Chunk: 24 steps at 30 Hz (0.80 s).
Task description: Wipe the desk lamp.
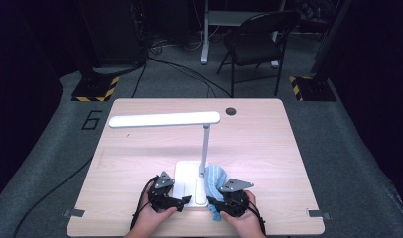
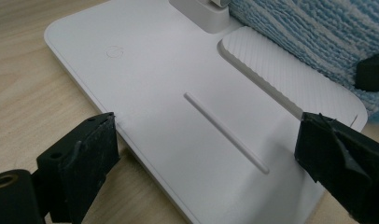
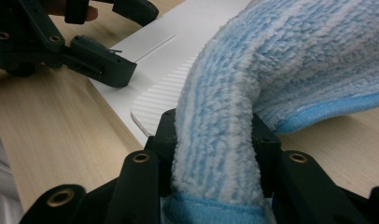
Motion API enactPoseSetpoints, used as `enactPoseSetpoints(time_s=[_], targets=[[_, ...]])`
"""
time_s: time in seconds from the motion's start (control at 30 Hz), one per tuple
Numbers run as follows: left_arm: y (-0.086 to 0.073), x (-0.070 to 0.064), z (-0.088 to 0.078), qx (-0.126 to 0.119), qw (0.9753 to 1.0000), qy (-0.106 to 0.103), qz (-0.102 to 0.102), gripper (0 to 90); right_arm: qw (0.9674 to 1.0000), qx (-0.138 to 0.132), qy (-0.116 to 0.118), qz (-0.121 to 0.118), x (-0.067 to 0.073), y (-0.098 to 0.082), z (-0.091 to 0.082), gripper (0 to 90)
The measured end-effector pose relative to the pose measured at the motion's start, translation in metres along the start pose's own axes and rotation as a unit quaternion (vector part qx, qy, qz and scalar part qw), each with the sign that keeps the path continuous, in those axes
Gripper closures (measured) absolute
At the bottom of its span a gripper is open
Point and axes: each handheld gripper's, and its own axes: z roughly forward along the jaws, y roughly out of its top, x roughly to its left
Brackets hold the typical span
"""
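Observation:
A white desk lamp stands on the wooden table (image 1: 140, 163), its flat base (image 1: 186, 181) (image 2: 169, 60) (image 3: 178, 32) near the front edge and its long head (image 1: 165, 119) reaching left. My left gripper (image 1: 182, 201) (image 2: 206, 140) has its jaws wide across the near end of the base, one jaw touching each side edge. A fluffy blue-and-white cloth (image 1: 215, 177) (image 2: 318, 32) (image 3: 295, 60) lies over the right side of the base. My right gripper (image 1: 214, 201) (image 3: 213, 135) is shut on a bunched fold of it.
A round cable hole (image 1: 231, 111) sits at the table's back edge. Behind the table, on the grey floor, stand a black folding chair (image 1: 259, 39) and two stand feet with yellow-black stripes (image 1: 94, 90). Cables cross the floor.

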Motion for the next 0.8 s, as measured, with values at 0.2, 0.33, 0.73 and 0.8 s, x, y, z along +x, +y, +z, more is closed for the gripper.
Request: enactPoseSetpoints(time_s=[0.2, 0.33, 0.73, 0.8], targets=[[0.0, 0.0, 0.0, 0.0, 1.0, -0.001, 0.0, 6.3, 1.0, 0.002, 0.005, -0.002, 0.008, -0.006, -0.005, 63.4], [0.0, 0.0, 0.0, 0.0, 1.0, -0.001, 0.0, 6.4, 1.0, -0.003, 0.004, 0.004, 0.008, -0.005, -0.004, 64.3], [0.0, -0.001, -0.001, -0.002, 0.9999, 0.006, 0.009, 7.0, 0.9998, -0.005, 0.005, 0.02, -0.003, 0.002, 0.002, 65.0], [0.0, -0.001, -0.001, -0.002, 0.9999, 0.006, 0.009, 6.9, 0.9997, -0.006, 0.003, 0.022, -0.005, 0.004, 0.004, 65.0]])
